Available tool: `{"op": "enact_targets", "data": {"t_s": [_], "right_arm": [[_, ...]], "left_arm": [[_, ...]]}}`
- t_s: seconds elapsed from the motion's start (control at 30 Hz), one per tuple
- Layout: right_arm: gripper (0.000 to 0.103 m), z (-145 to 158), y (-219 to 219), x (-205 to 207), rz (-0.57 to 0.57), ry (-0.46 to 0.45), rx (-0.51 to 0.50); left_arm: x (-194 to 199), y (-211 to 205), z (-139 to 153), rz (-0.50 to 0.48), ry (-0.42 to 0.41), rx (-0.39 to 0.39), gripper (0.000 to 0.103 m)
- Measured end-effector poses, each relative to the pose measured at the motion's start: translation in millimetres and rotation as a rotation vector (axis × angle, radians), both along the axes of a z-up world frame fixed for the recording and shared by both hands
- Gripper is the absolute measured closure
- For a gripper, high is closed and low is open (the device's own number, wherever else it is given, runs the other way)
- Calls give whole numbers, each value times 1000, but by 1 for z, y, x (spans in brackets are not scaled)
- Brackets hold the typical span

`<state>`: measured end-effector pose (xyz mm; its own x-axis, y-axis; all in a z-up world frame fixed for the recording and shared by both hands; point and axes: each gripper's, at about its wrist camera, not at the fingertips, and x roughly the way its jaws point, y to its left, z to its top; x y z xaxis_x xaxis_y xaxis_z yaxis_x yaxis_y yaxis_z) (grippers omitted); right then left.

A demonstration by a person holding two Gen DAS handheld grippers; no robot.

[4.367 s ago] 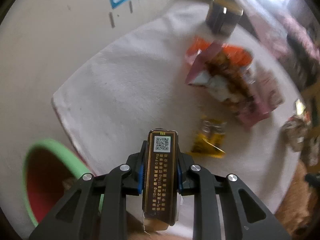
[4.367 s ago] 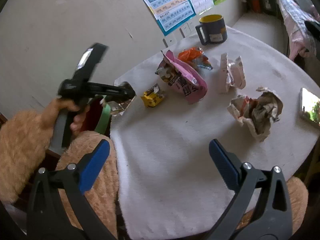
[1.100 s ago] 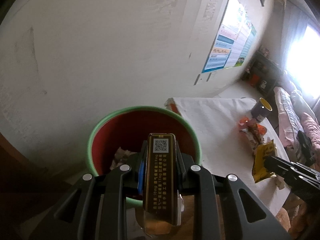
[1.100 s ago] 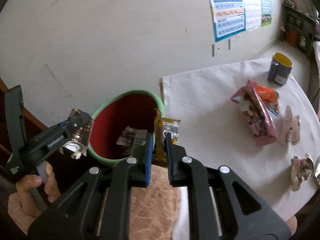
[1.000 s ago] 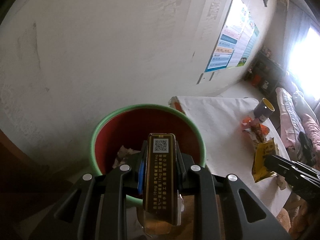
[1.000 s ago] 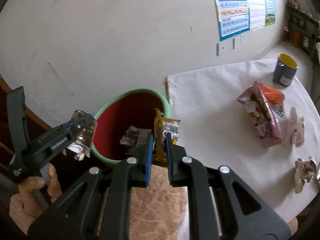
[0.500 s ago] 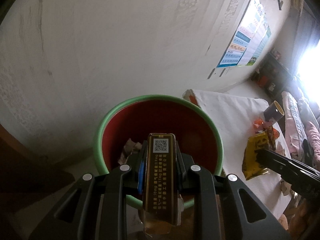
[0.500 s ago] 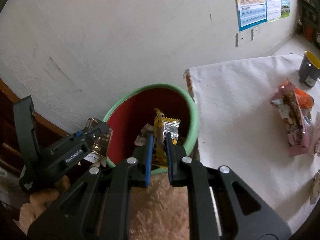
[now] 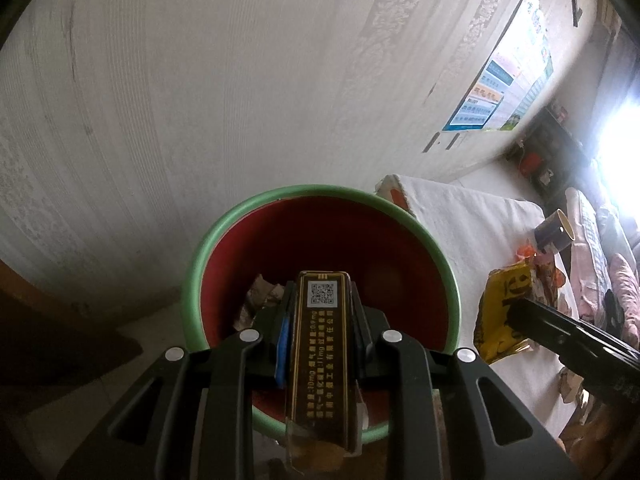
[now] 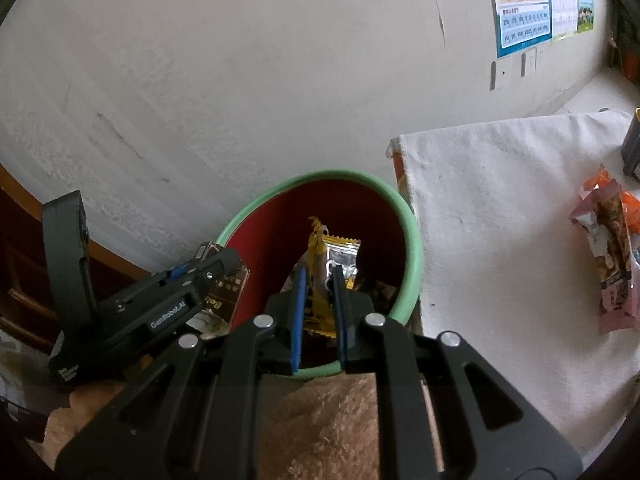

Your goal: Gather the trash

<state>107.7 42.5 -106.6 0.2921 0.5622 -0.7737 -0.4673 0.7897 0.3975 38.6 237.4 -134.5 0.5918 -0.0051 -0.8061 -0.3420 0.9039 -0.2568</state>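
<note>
Gripping a dark brown cigarette pack (image 9: 322, 356) with gold print and a QR label, the left gripper (image 9: 321, 316) has its blue pads pressed on the pack's two long sides. Pack sticks out past the fingertips, over the mouth of the bin (image 9: 248, 216) (green rim, red inside). Crumpled scraps (image 9: 260, 296) lie on the bin floor, left of the pack.

Right gripper (image 10: 318, 304): jaws nearly together, pinching a yellow snack wrapper (image 10: 334, 256) with a silver torn end. Wrapper stands upright between the pads, above the bin's near-right interior. In the left wrist view the same wrapper (image 9: 502, 312) shows at the right, just beside the bin rim.

Bin sits on the floor against the pale wall (image 10: 240, 80), touching or just beside the left edge of the white-clothed table (image 10: 500, 220); contact not resolvable. On the table, far right: a pink snack bag (image 10: 612, 256), orange packet (image 10: 600, 180) behind it, dark mug (image 9: 554, 232) with yellow interior farther off. Wall charts (image 10: 524, 4) hang at upper right. A fuzzy tan sleeve (image 10: 332, 428) fills the near foreground under the right gripper.
</note>
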Motion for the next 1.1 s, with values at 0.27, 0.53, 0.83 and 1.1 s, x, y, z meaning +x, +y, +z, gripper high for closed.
{"op": "enact_targets", "data": {"t_s": [0.27, 0.53, 0.83, 1.1], "right_arm": [[68, -2, -5, -1, -9, 10, 35], [68, 3, -49, -7, -76, -2, 42], [68, -14, -217, -27, -407, -33, -129], [55, -46, -352, -30, -740, 18, -215]], "left_arm": [[-1, 1, 0, 24, -7, 4, 44], [-3, -23, 8, -34, -5, 12, 44], [-2, -82, 17, -145, -4, 10, 44], [4, -146, 30, -265, -9, 33, 44]]}}
